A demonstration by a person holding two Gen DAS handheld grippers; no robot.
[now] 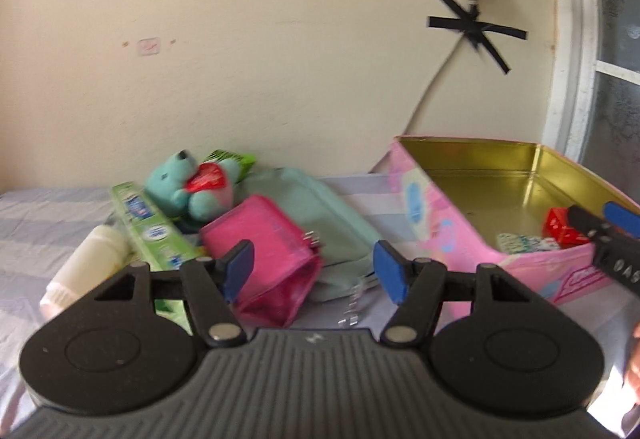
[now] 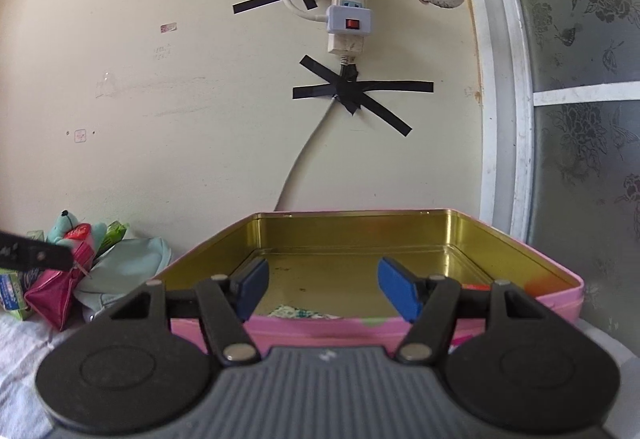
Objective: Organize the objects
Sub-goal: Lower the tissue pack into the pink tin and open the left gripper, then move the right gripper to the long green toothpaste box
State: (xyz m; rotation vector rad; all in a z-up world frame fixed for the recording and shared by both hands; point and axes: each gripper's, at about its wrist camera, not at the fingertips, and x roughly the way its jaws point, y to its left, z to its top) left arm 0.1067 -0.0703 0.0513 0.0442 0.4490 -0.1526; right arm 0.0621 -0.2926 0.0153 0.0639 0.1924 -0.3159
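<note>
**Two tools apart, pink tin partly filled**

Two tools, both with jaws spread and nothing between the blue pads. The left tool (image 1: 314, 269) hovers over a pink pouch (image 1: 264, 251), its pads not touching it. The right tool (image 2: 322, 289) points over the near wall of the pink tin (image 2: 400, 331).

Little writing can be read: the green box (image 1: 150, 227) carries blue and white label patches too blurred to make out, and the tin's pink side shows pale cartoon prints.

The tin is open, gold inside. The left wrist view shows a red item (image 1: 562, 227) and a patterned white-green packet (image 1: 524, 241) lying in its near corner; the right wrist view shows only an edge of that packet (image 2: 298, 312).

Beside the tin, on striped bedding (image 1: 48, 215), lie the pouch, a mint-green bag (image 1: 320, 215), a teal plush bear (image 1: 188, 187) holding a red heart, the green box and a white bottle (image 1: 96, 255). The bottle shows only in the left view. The right view alone shows the whole power strip (image 2: 348, 7) taped to the wall, with a bulb and small fan plugged in.
</note>
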